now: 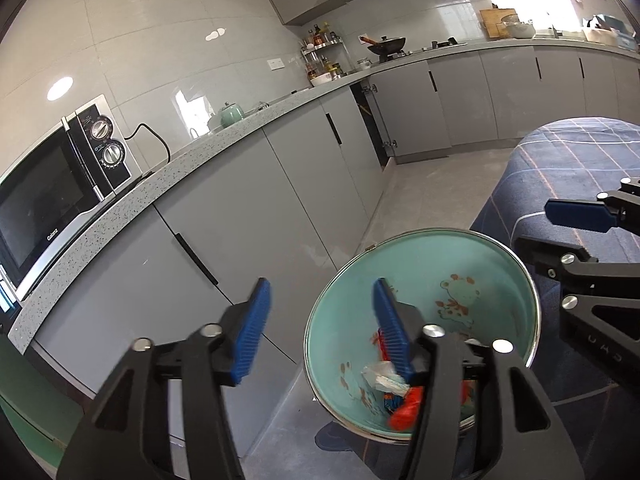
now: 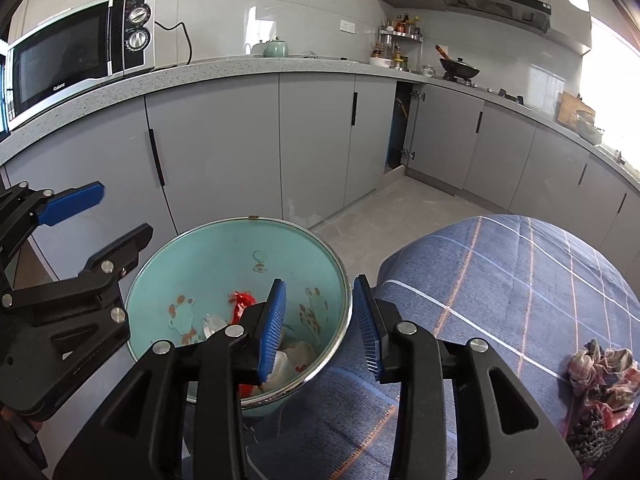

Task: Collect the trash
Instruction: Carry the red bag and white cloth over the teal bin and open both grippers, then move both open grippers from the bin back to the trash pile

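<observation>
A teal bin with cartoon prints and a metal rim sits beside the cloth-covered table. In it lie a red wrapper and crumpled white plastic. My left gripper is open astride the bin's left rim, one blue pad inside and one outside, neither pressing on it. My right gripper is open astride the right rim in the same way. What the bin rests on is hidden.
The table under a blue plaid cloth carries crumpled wrappers near its right edge. Grey cabinets with a speckled counter run behind, with a microwave on top and one cabinet door ajar. Tiled floor lies between.
</observation>
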Motion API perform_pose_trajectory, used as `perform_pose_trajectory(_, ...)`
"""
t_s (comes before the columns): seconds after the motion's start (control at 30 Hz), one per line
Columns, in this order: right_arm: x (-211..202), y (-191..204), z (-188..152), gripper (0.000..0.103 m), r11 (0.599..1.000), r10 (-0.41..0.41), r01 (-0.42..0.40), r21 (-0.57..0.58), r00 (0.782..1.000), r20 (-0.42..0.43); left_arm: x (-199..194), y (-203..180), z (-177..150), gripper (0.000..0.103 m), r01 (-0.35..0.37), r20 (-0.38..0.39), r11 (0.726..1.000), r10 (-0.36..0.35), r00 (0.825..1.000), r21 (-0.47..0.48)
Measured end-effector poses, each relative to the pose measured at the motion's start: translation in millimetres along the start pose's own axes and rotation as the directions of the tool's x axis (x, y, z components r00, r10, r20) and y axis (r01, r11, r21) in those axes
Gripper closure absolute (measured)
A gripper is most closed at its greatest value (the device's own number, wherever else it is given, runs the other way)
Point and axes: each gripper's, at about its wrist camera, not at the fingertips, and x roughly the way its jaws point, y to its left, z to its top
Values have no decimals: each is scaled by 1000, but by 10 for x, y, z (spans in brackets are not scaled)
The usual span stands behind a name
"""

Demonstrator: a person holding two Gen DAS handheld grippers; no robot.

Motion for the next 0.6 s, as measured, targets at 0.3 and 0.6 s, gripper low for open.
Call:
perform_pose_trajectory(0.3, -33, -10, -18, 63, 1000, -1, 1, 6, 1000, 0, -14, -8, 2, 39, -2, 1, 1000, 2, 1000, 1)
perform_pose_trajectory(0.6, -44, -1, -27, 63, 1000, -2, 2, 4, 1000, -2, 6, 13, 1, 38, -10, -2, 1000, 10, 1000, -2)
